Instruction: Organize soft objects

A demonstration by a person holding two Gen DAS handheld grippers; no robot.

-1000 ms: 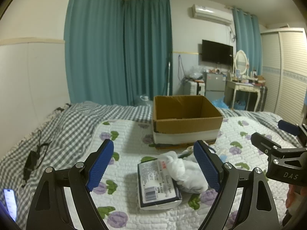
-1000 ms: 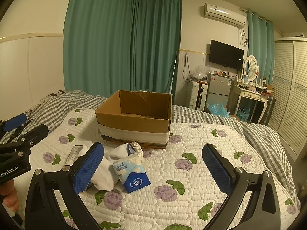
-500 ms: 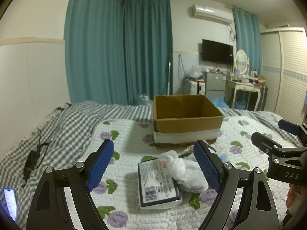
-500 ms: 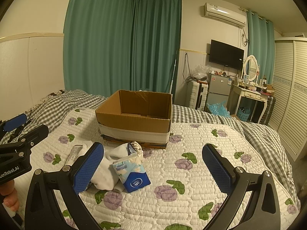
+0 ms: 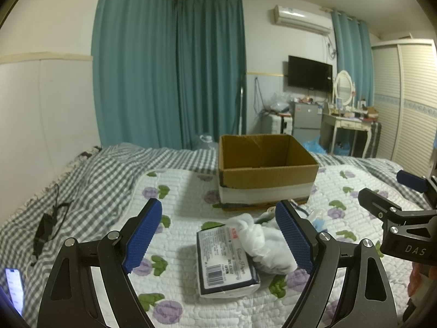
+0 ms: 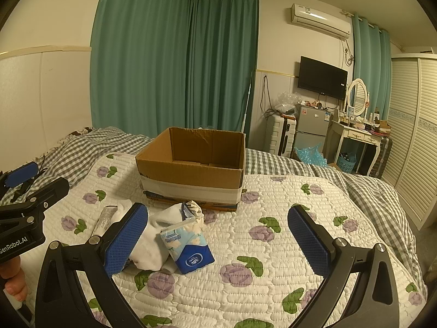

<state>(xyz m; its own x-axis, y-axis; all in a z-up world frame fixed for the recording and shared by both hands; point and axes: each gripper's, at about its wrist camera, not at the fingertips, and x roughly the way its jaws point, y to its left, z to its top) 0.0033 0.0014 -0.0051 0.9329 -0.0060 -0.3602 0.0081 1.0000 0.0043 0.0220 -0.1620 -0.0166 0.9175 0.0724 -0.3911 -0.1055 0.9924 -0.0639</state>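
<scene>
Left wrist view: left tongs [image 5: 218, 235] and right tongs [image 6: 218, 242] wide apart, both empty above quilt [image 6: 273, 210].

The box [image 5: 266, 175] shows only part of its floor in the right wrist view; in the left wrist view its near wall hides the inside. The white cloth [image 5: 263, 242] covers a corner of the flat pack [image 5: 225, 258], whose print is too small to read. The left tool's right finger [image 5: 293, 239] hides the things behind it. The tissue pack [image 6: 187, 246] hides part of the cloth. A phone [image 5: 13, 287] is cut off by the frame's edge. Clutter on the far desk [image 6: 360, 134] is too small to tell.
</scene>
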